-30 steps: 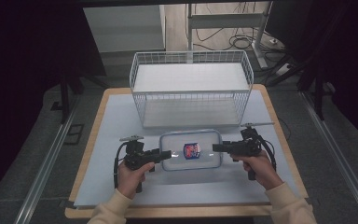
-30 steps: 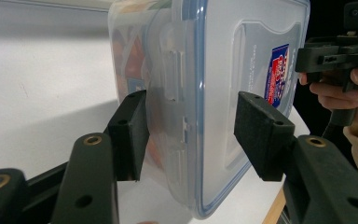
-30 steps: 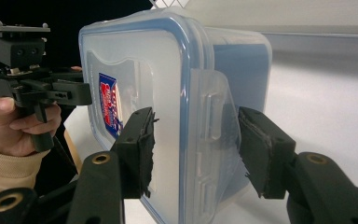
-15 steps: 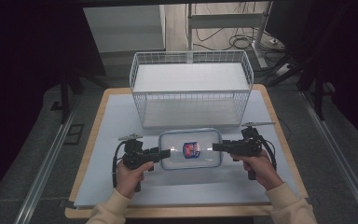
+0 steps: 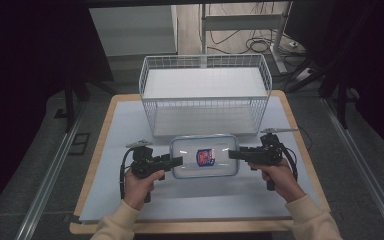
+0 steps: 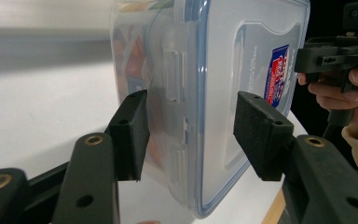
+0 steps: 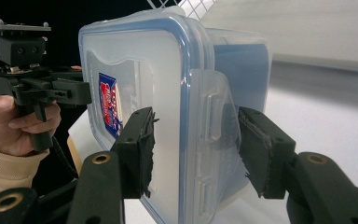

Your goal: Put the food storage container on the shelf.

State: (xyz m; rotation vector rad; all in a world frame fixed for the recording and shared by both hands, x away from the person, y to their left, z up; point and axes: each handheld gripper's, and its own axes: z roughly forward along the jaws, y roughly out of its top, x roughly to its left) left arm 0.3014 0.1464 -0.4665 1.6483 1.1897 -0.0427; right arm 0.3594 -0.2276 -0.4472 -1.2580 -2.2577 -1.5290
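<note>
A clear plastic food container (image 5: pixel 205 156) with a blue-rimmed lid and a red and blue label lies flat on the white mat. My left gripper (image 5: pixel 177 161) is at its left end and my right gripper (image 5: pixel 232 155) at its right end. In the left gripper view my jaws (image 6: pixel 191 95) straddle the closed side latch (image 6: pixel 175 93); the lid-side pad (image 6: pixel 256 130) stands off the lid, so that gripper is open. In the right gripper view my jaws (image 7: pixel 195 112) are shut on the container (image 7: pixel 140 65), one pad on the lid, the other against the flared-out latch flap (image 7: pixel 214 121).
A white wire basket (image 5: pixel 205 60) stands just behind the container at the back of the wooden table (image 5: pixel 100 150). The white mat (image 5: pixel 125 125) covers most of the tabletop. Dark floor and cables lie beyond the table's edges.
</note>
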